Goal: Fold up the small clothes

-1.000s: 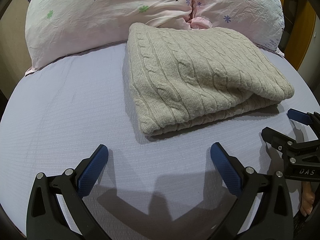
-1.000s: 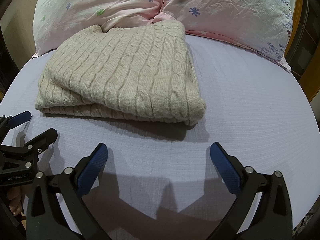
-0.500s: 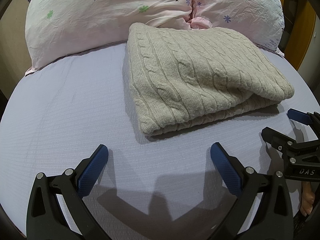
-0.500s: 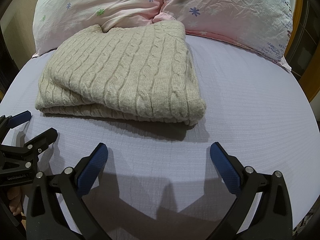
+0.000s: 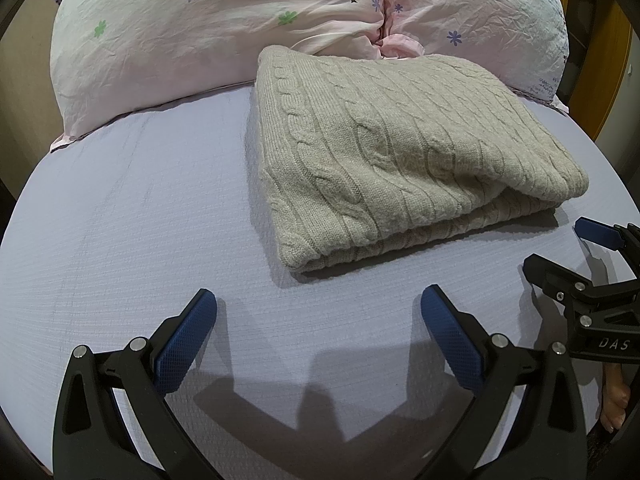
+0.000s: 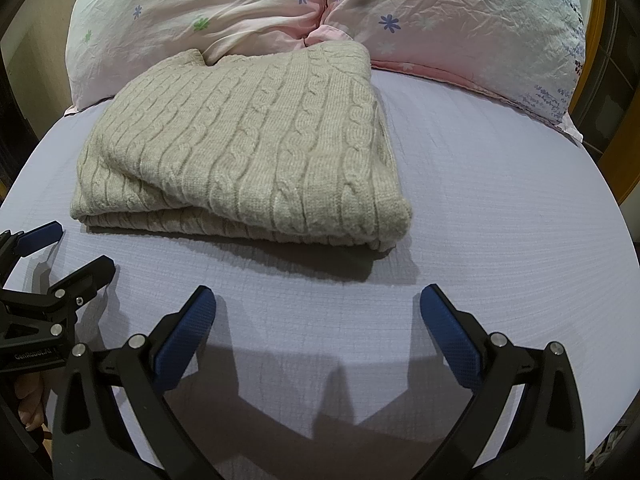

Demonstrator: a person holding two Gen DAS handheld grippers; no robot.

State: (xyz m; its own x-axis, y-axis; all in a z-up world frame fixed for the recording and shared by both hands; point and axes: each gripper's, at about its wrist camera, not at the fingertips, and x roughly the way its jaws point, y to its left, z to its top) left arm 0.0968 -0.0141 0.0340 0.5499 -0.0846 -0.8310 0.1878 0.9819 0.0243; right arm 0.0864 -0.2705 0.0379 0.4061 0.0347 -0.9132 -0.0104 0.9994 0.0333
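Folded sweater (image 5: 400,152) lies on bed (image 5: 120,220), touching pillows (image 5: 224,20). Left hand-held gripper (image 5: 318,308) wide apart, empty. Right hand-held gripper (image 6: 318,308) likewise, both near sweater.

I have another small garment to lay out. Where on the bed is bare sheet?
Bare sheet left of the folded sweater, and right of it, up to the pillows. Crowded: the near strip, under both open grippers.

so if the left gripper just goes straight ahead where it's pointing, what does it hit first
Probably the near folded edge of the beige cable-knit sweater; only bare lavender bedsheet lies between it and the open left gripper. Depth is uncertain.
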